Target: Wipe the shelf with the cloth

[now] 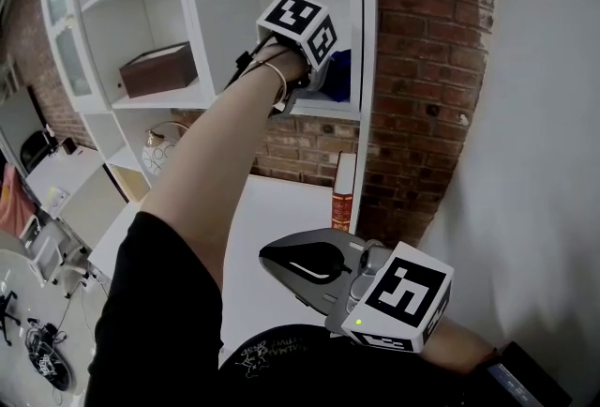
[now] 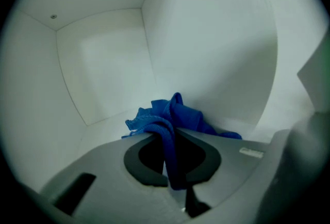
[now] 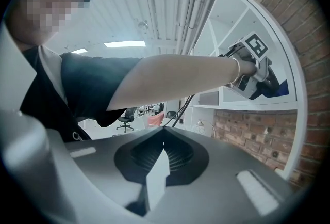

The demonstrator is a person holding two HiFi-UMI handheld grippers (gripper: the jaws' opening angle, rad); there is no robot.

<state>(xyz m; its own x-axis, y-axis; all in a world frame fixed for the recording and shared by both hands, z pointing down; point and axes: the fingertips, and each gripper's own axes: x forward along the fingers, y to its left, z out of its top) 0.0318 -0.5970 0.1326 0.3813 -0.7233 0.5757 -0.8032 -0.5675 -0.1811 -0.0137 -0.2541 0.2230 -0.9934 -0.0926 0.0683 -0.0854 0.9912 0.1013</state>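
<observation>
The left gripper [image 2: 172,134] reaches into a shelf [image 2: 111,126] compartment, its jaws closed on a fold of the blue cloth [image 2: 178,113]. The rest of the cloth bunches just ahead of the jaw tips, resting on the shelf floor close to the right-hand wall. The right gripper [image 3: 164,132] hangs well below and apart from the left one, near the person's body, with its jaws closed together and nothing between them.
</observation>
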